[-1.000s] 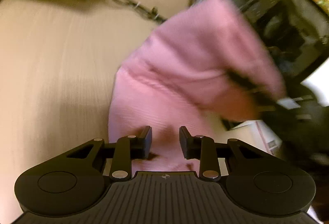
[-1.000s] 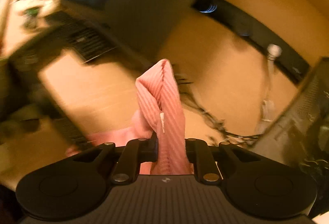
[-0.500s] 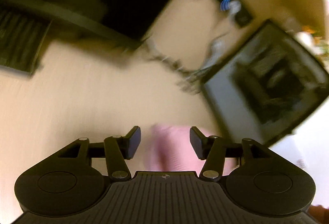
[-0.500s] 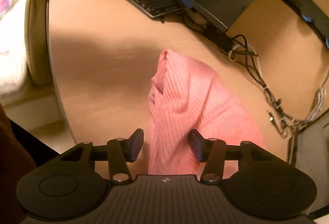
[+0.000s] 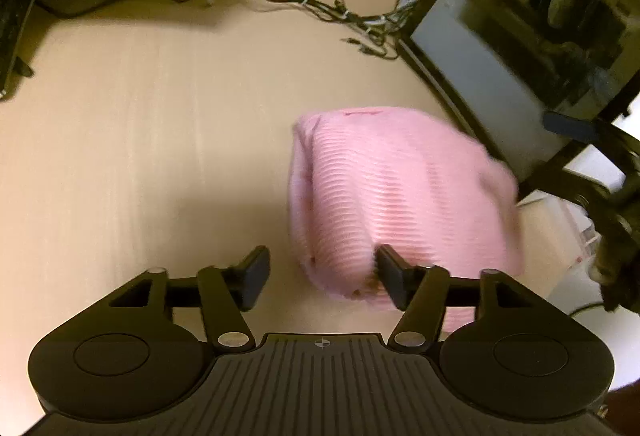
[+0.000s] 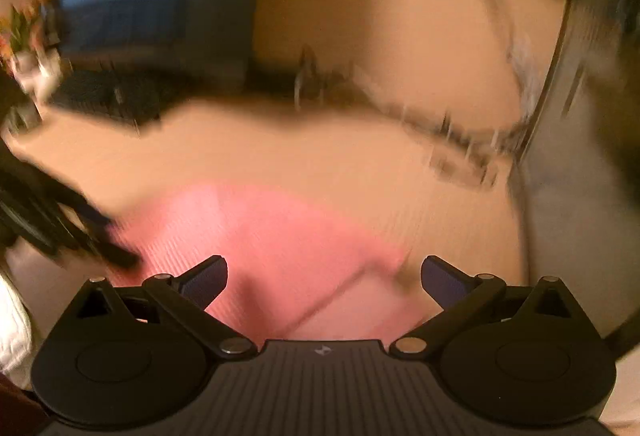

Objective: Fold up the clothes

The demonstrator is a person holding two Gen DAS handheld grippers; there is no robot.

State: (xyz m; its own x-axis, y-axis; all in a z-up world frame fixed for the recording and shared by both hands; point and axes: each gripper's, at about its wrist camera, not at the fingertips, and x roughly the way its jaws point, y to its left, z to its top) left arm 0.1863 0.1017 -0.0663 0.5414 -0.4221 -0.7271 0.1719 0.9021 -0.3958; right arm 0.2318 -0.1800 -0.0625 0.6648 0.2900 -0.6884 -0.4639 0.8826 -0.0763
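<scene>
Pink garment (image 5: pixel 400 196), one; two spread grippers.

Bare desk (image 5: pixel 140 156) left of garment (image 5: pixel 400 196) (cables (image 5: pixel 320 2) behind).

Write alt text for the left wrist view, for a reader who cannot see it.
A pink ribbed garment lies bunched on a light wooden desk, just ahead of the open left hand-held gripper, whose right finger touches its near edge. Tangled cables and a dark computer case sit behind.
</scene>
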